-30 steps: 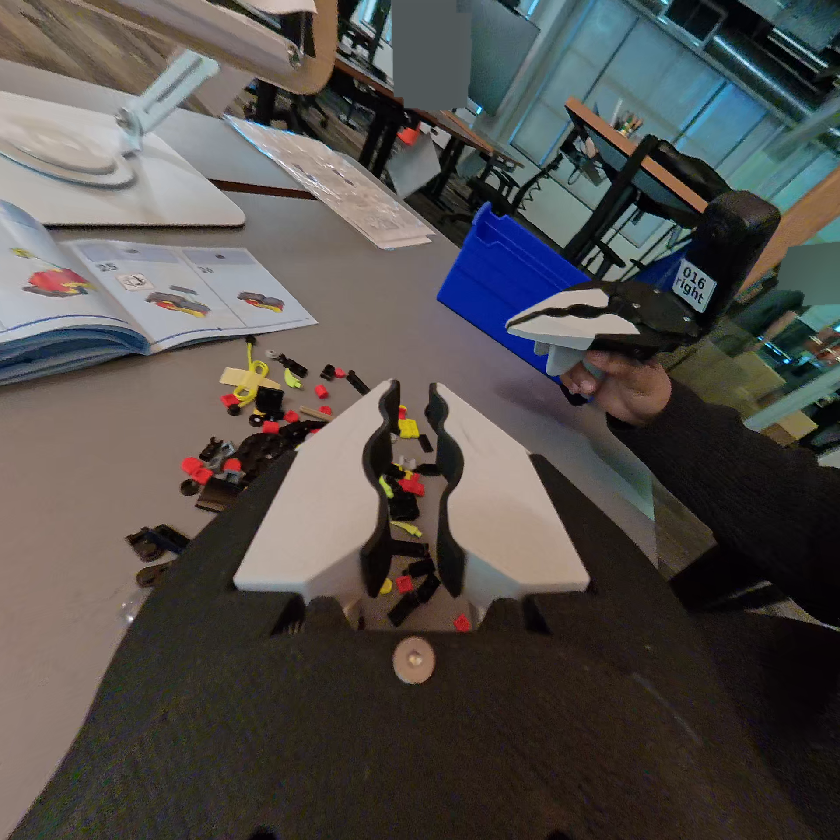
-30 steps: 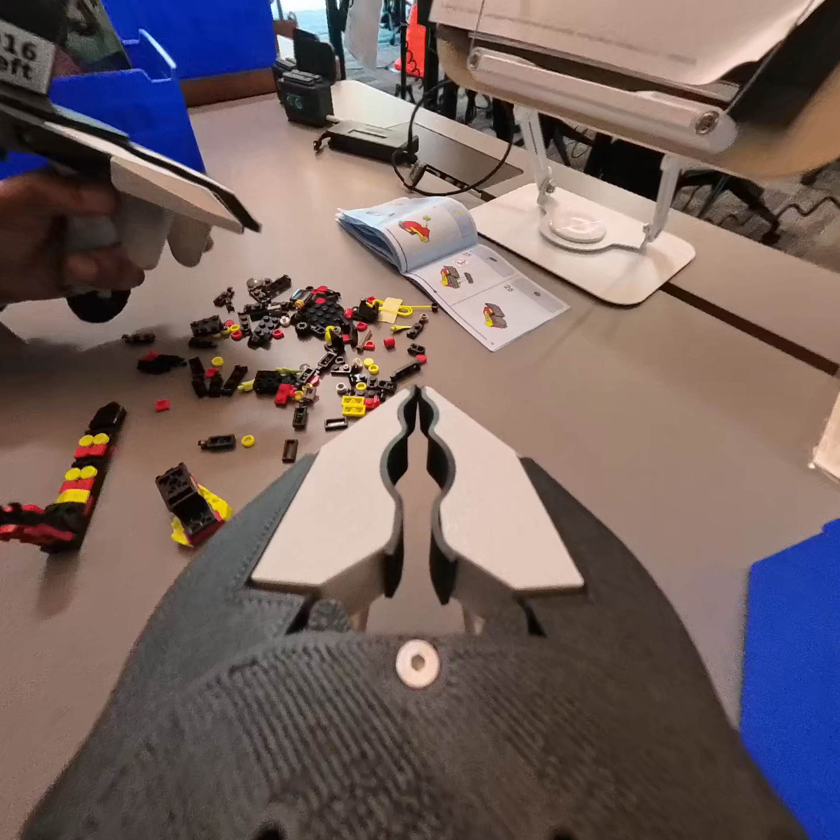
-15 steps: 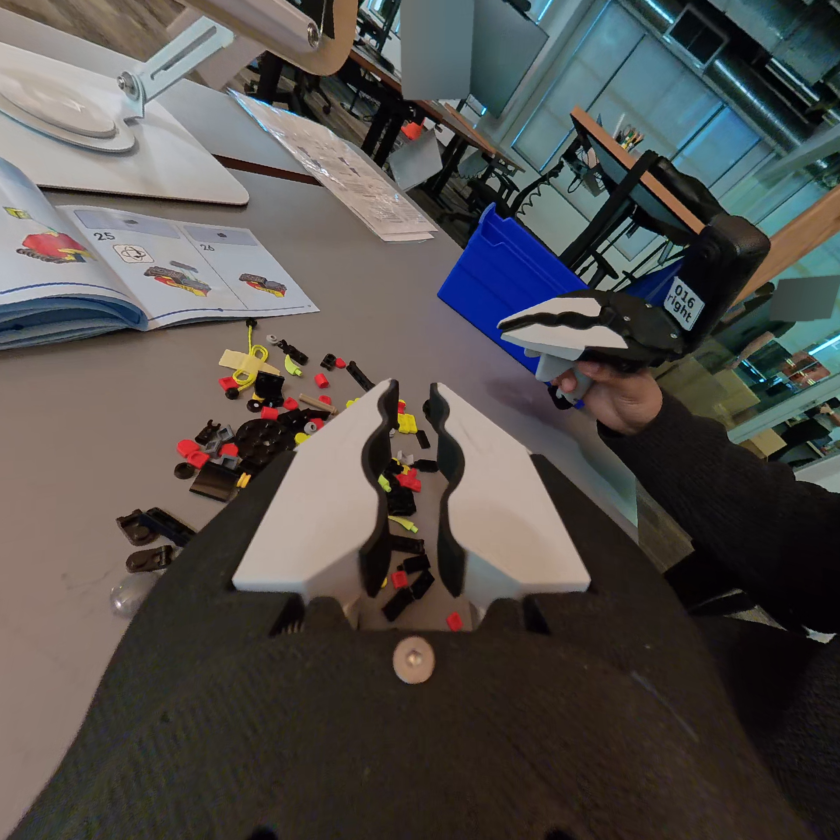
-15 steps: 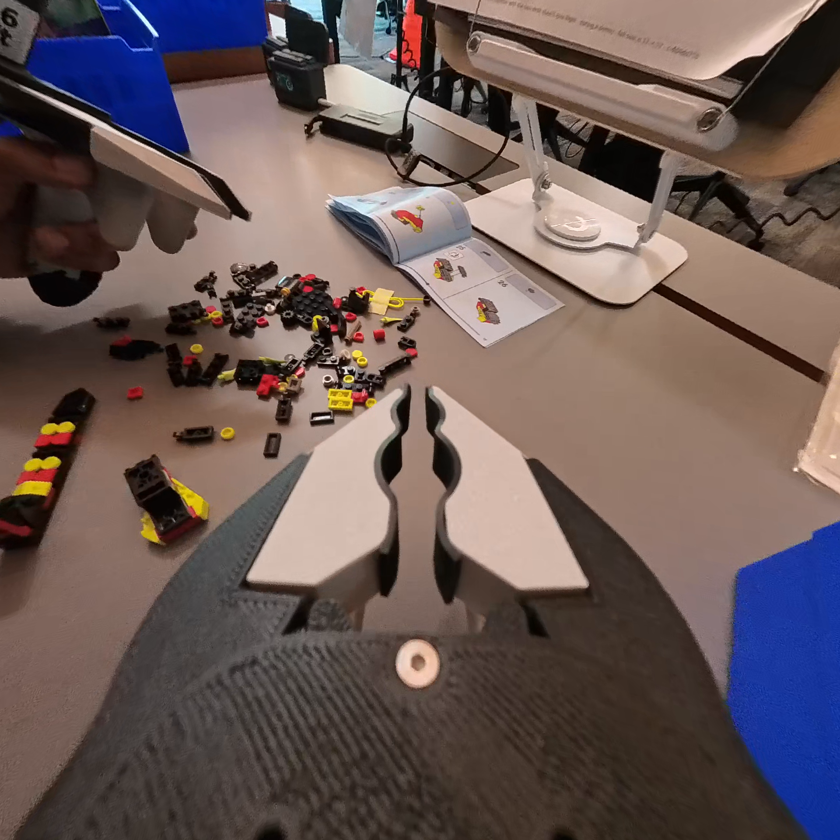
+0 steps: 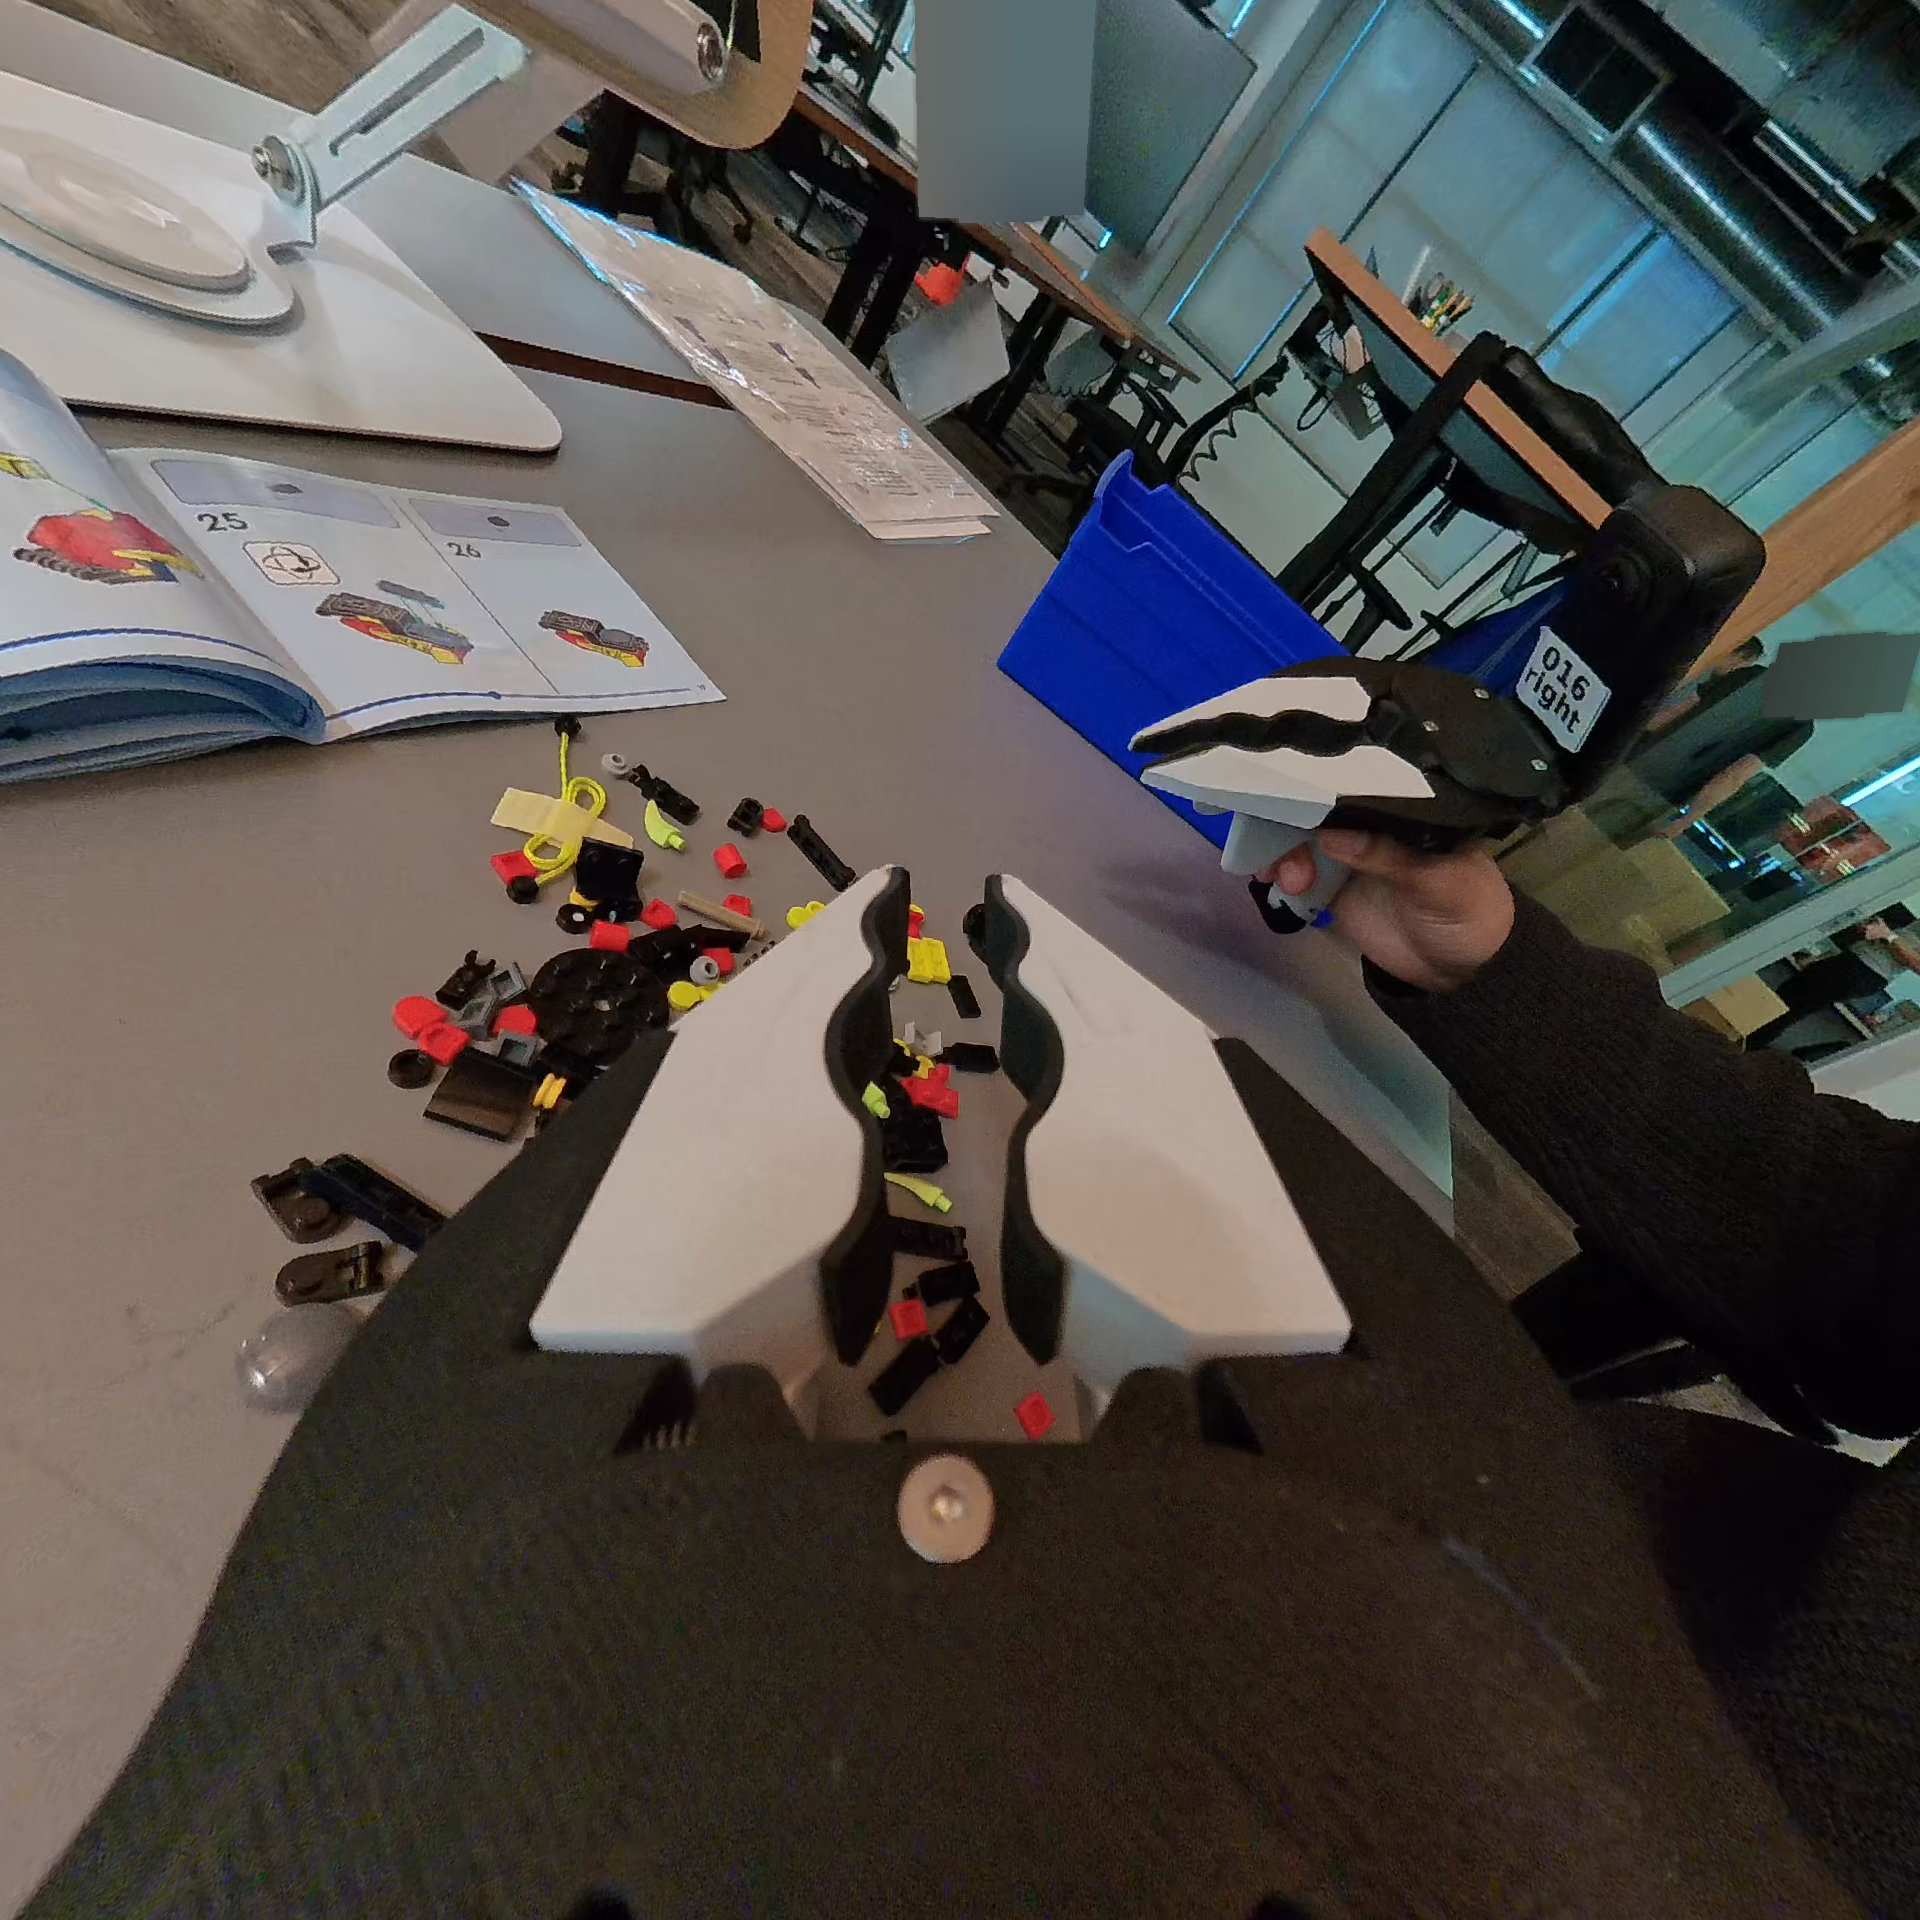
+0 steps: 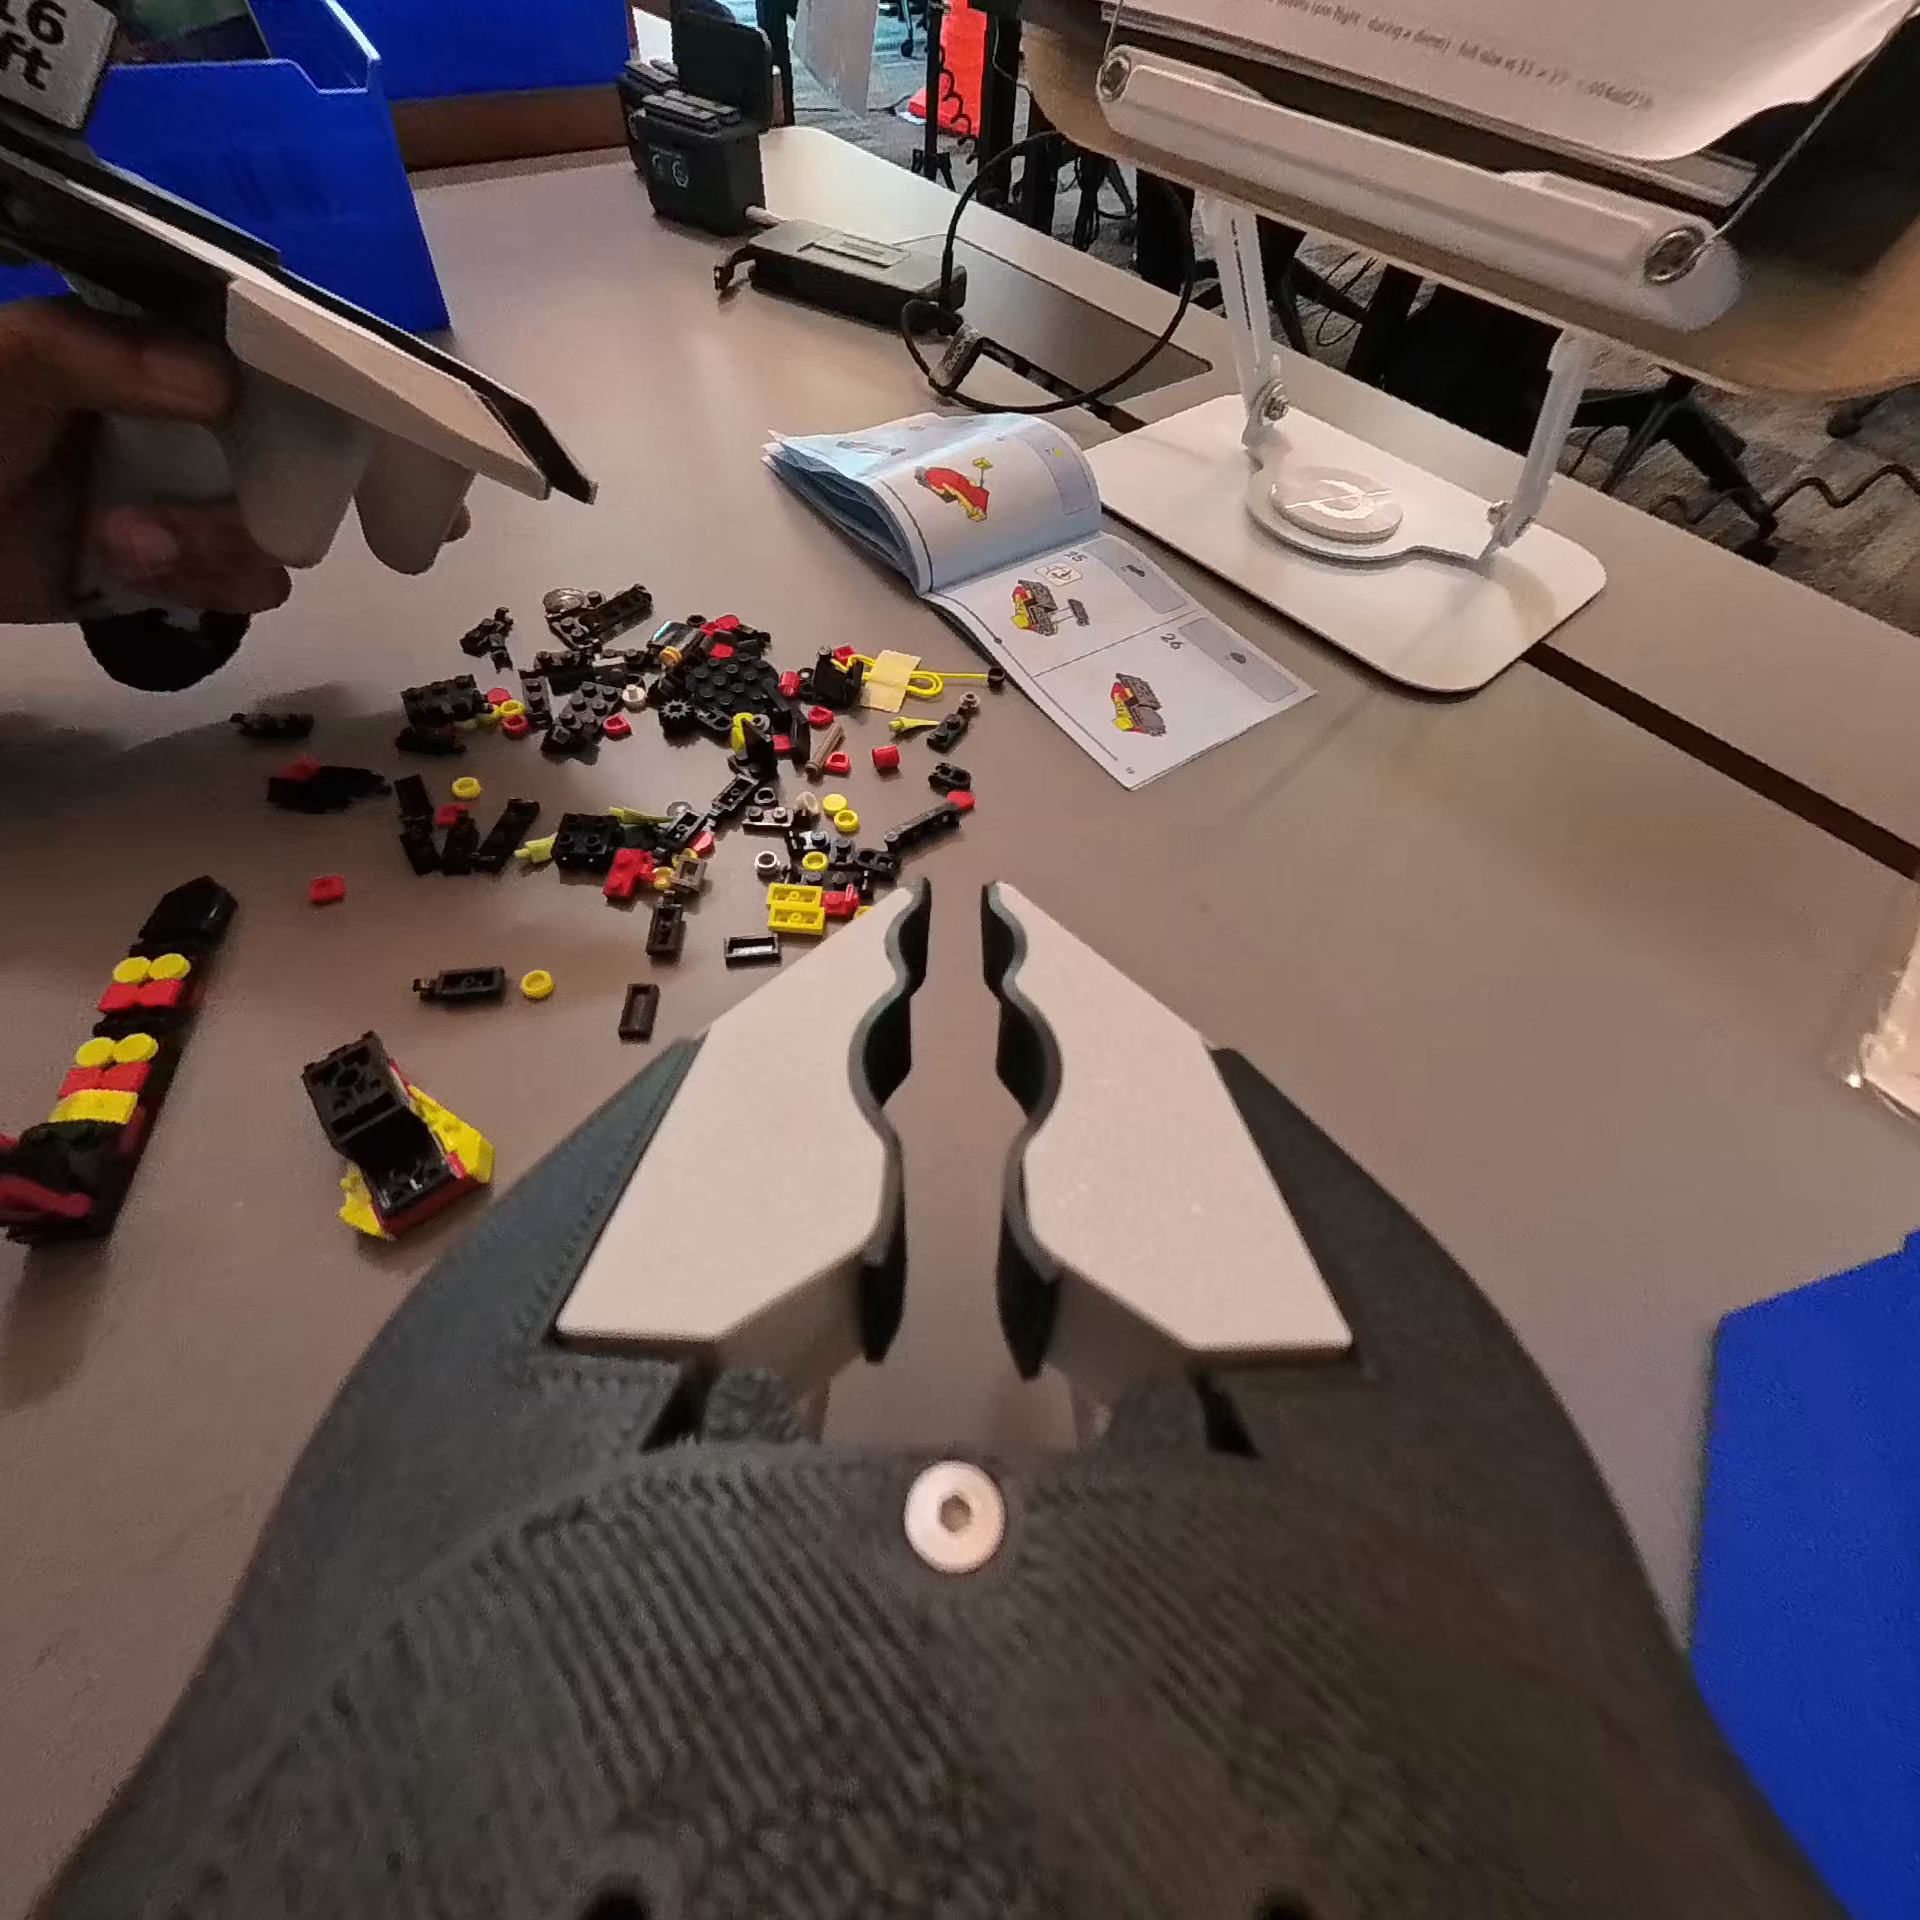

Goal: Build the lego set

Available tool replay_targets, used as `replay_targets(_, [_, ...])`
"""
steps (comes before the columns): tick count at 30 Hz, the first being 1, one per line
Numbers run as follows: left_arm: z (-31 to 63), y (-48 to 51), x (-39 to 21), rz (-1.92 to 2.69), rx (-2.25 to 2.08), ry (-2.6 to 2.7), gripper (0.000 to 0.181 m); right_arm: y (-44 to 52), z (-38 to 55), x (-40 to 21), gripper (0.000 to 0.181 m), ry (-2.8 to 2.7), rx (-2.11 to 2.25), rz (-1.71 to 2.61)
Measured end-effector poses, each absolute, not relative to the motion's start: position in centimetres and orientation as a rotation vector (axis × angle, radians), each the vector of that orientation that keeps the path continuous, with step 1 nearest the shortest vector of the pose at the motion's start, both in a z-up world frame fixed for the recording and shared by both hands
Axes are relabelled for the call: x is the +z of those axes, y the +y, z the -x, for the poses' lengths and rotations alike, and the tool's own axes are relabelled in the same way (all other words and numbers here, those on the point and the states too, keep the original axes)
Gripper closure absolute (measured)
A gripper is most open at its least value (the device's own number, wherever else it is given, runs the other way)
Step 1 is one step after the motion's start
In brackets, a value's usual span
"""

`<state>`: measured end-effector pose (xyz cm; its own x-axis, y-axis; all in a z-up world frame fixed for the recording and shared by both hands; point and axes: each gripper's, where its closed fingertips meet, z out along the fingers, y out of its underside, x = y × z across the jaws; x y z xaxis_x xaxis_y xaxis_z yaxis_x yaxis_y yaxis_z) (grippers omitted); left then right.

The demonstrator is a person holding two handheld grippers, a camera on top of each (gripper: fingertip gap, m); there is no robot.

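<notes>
A pile of loose black, red and yellow Lego pieces (image 5: 644,966) lies on the grey table, also in the right wrist view (image 6: 686,769). My left gripper (image 5: 943,894) hovers over the pile's near side, slightly open and empty. My right gripper (image 6: 956,899) hovers just right of the pile, slightly open and empty. A long black strip with red and yellow studs (image 6: 125,1049) and a small black, yellow and red sub-assembly (image 6: 400,1153) lie at the left. The open instruction booklet (image 6: 1039,561) lies behind the pile. Each gripper shows in the other's view: the right one (image 5: 1143,756), the left one (image 6: 561,483).
A blue bin (image 5: 1143,644) stands at the table's far right edge; more blue bins show in the right wrist view (image 6: 260,177). A white stand base (image 6: 1351,551) sits behind the booklet. A black charger with cable (image 6: 852,260) lies at the back. A plastic-sleeved sheet (image 5: 810,405) lies beyond.
My right gripper's jaws have opened a little from nearly touching. Both grippers have drifted slightly over the table. No piece has moved.
</notes>
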<state>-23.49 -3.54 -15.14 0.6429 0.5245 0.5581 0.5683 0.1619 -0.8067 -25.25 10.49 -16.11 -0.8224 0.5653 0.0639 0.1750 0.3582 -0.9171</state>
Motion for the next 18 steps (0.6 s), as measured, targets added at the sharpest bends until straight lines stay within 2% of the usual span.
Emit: replay_targets(18, [23.58, -3.68, -15.02, 1.472, -0.033, -0.969, 0.169, 10.1, 24.99, -16.68, 0.174, -2.289, 1.418, 0.621])
